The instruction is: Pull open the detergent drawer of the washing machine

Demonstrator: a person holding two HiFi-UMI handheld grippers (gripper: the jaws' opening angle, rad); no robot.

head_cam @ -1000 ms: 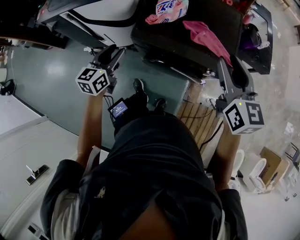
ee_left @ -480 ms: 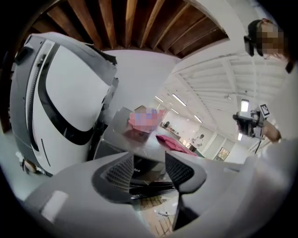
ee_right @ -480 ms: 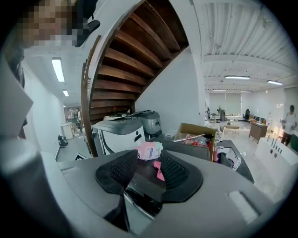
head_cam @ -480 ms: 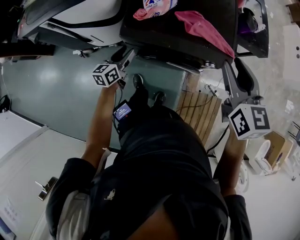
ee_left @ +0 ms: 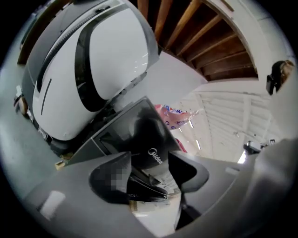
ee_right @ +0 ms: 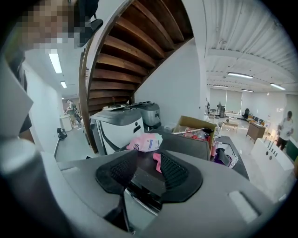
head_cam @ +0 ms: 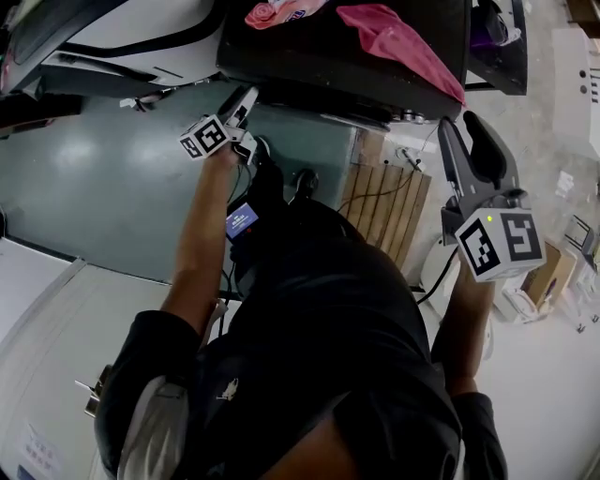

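Note:
The washing machine point(head_cam: 309, 52) has a black top and stands at the top of the head view. My left gripper point(head_cam: 242, 103) is low at its front left corner, close to the front edge. In the left gripper view its jaws point(ee_left: 149, 172) are opening, and they frame the machine's dark front panel with a logo point(ee_left: 151, 139); the pads do not press on it. Whether the detergent drawer is in or out is too blurred to tell. My right gripper point(head_cam: 469, 141) hangs off the machine's right front corner, open point(ee_right: 146, 169), with nothing between its pads.
A pink cloth point(head_cam: 394, 42) and a pink packet point(head_cam: 281, 11) lie on the machine's top. A white and grey appliance point(ee_left: 93, 60) stands to the left. A slatted wooden board point(head_cam: 389, 211) lies on the floor. A wooden staircase point(ee_right: 125, 51) rises behind.
My left gripper has dropped and moved in to the machine's front left corner, rolling as it went, and its jaws have spread. The right gripper has sunk a little.

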